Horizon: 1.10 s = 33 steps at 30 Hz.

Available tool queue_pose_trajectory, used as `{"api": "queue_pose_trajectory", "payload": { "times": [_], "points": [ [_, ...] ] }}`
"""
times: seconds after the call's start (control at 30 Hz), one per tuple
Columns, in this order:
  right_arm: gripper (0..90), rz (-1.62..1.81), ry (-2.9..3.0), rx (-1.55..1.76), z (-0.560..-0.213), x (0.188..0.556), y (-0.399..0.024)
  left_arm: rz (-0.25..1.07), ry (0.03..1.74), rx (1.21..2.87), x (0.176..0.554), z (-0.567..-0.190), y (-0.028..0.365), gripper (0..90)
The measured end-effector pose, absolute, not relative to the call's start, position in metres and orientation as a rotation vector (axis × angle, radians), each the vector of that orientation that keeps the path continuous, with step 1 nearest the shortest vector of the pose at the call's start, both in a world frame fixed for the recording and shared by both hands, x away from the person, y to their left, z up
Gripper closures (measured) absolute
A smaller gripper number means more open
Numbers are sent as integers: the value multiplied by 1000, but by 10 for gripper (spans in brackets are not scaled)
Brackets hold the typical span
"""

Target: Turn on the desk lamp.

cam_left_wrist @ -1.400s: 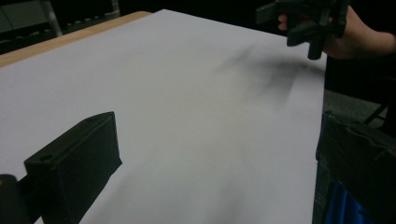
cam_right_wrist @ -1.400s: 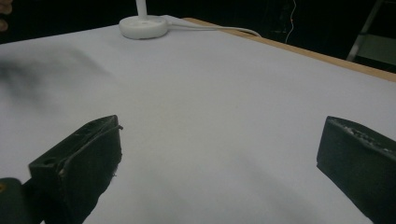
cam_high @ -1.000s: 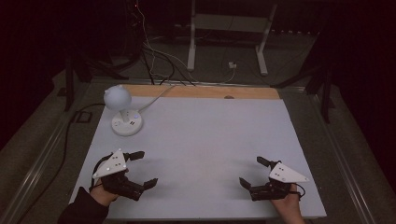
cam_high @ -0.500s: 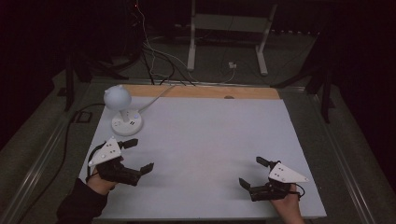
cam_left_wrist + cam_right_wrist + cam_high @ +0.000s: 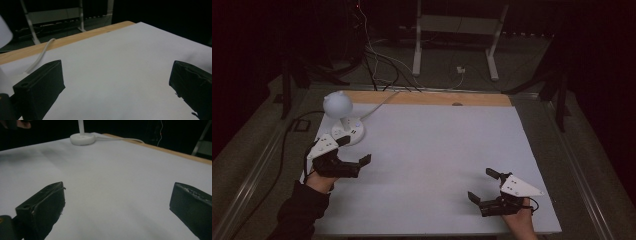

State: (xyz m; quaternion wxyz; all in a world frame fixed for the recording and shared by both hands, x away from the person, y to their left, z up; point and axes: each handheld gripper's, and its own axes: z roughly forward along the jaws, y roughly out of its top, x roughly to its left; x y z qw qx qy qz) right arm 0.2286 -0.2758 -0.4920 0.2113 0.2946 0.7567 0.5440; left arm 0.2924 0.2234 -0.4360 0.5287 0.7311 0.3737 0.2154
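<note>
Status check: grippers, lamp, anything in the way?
Left gripper open beside lamp. Right gripper open, near table edge. Lamp untouched. Lamp cord trails back.

white tabletop | bare wood strip along far edge | white-legged metal frame on floor behind, w/ tangled cables

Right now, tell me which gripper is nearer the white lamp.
Left. The left gripper sits open just in front of the white lamp; the right gripper is open at the table's opposite near corner.
</note>
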Motion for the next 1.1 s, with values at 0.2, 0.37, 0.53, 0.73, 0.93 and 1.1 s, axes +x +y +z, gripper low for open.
{"api": "queue_pose_trajectory", "payload": {
  "times": [0.2,0.37,0.53,0.73,0.93,1.1],
  "points": [
    [0,1518,2106,822,-492,229,-276,584,976,1706,302,-437,227,3],
    [0,1550,2092,829,-490,228,-277,614,1043,1683,312,-442,234,3],
    [0,1543,2094,832,-491,229,-278,651,1084,1671,319,-444,236,3],
    [0,1542,2097,831,-491,229,-278,714,1216,1619,329,-448,240,3],
    [0,1541,2096,831,-492,229,-279,721,1288,1604,340,-452,245,3],
    [0,1540,2097,837,-492,230,-279,732,1332,1600,346,-458,248,3]
  ]
}}
